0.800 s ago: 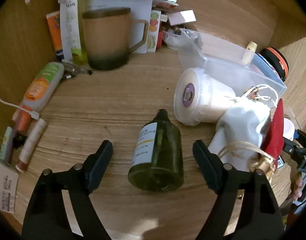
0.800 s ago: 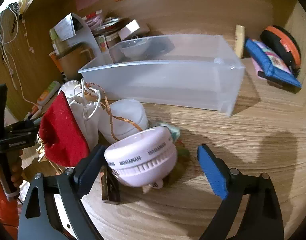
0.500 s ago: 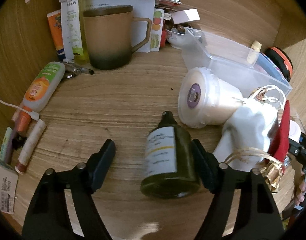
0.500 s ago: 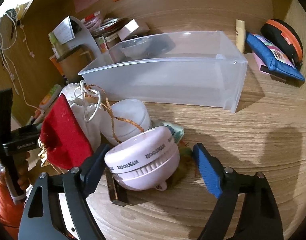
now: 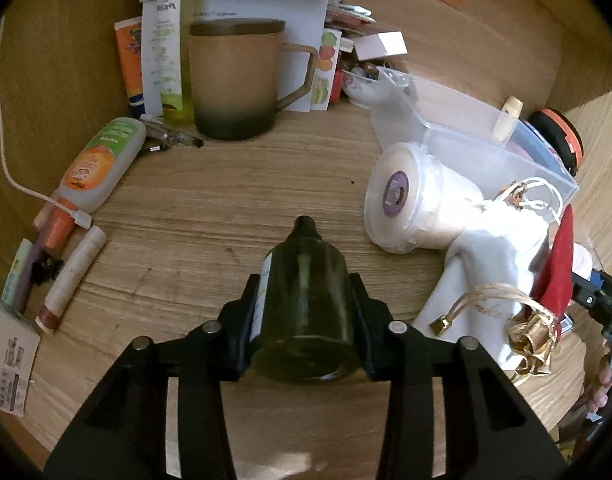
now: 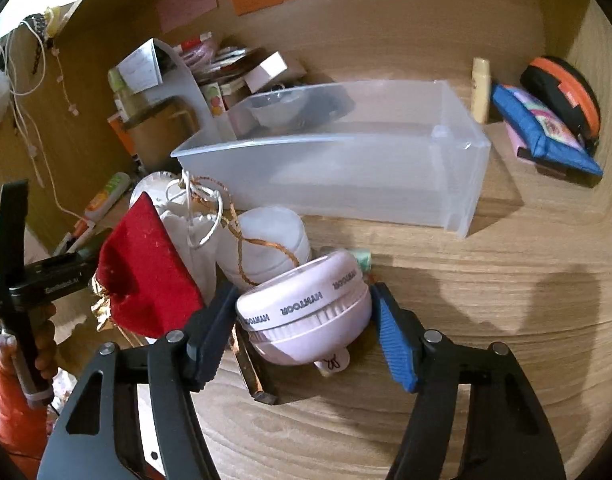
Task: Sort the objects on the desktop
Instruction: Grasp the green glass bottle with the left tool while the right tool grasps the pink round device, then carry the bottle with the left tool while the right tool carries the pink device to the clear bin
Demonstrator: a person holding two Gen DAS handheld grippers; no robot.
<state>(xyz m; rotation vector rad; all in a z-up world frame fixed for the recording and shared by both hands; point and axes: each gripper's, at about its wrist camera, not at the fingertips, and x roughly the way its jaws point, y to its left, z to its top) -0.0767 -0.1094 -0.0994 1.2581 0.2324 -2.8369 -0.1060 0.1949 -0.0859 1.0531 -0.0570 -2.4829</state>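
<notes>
My left gripper (image 5: 304, 304) is shut on a dark green glass bottle (image 5: 304, 300) with a white label, lying on the wooden desk with its neck pointing away. My right gripper (image 6: 302, 316) is closed against a pale pink round case (image 6: 306, 312) marked HYNTOOR; both pads touch its sides. A clear plastic bin (image 6: 345, 160) stands behind it and also shows in the left wrist view (image 5: 465, 128).
A brown mug (image 5: 236, 80), an orange-labelled tube (image 5: 102, 164) and a lip balm stick (image 5: 72, 276) lie to the left. A white jar (image 5: 409, 200), a white drawstring pouch (image 5: 485, 264) and a red pouch (image 6: 146, 272) crowd between the grippers. A blue pouch (image 6: 541, 128) lies far right.
My left gripper moved forward and closed on the green bottle. My right gripper narrowed around the pink case until both pads touch it.
</notes>
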